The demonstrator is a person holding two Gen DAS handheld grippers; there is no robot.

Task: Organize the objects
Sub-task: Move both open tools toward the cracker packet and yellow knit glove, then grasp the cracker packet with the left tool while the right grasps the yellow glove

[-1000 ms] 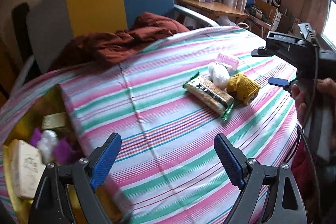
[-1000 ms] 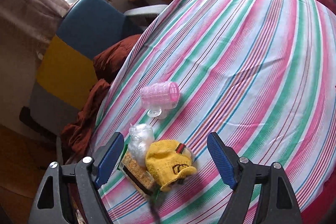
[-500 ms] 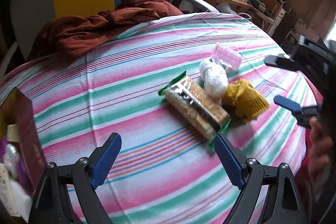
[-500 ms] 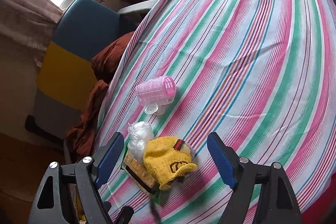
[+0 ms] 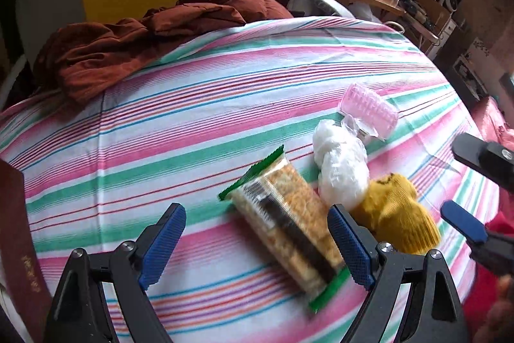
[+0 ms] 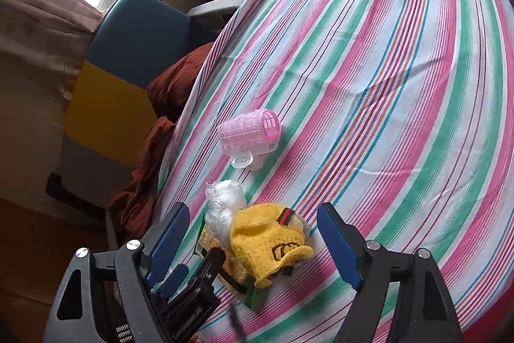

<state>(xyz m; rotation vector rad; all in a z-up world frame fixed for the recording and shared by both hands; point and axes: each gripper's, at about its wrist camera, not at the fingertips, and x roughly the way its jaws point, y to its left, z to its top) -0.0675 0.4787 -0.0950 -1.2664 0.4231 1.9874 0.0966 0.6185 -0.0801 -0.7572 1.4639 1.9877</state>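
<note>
left gripper [image 5: 257,246] hangs over the striped tablecloth [image 5: 192,118] with jaws spread wide and nothing between the pads; the wrapped cracker bar [image 5: 286,224] lies slantwise under it, far end at about 11 o'clock, near end at 5 o'clock, its right edge passing under the right pad. right gripper [image 6: 253,243] also stands released, empty, poised above the yellow knitted cap [image 6: 266,243]. the four loose items sit clustered: a knotted clear plastic bag [image 5: 340,169] touches the bar and the cap, and a pink hair roller [image 5: 369,114] lies just beyond at 1 o'clock. risks, as judged: the bar lies diagonal to the jaws, so closing may pinch only a corner and let the slick wrapper slip; the bag could be caught along with it; both grippers work the same pile and may collide; the cap is soft and may drag its neighbours.
</note>
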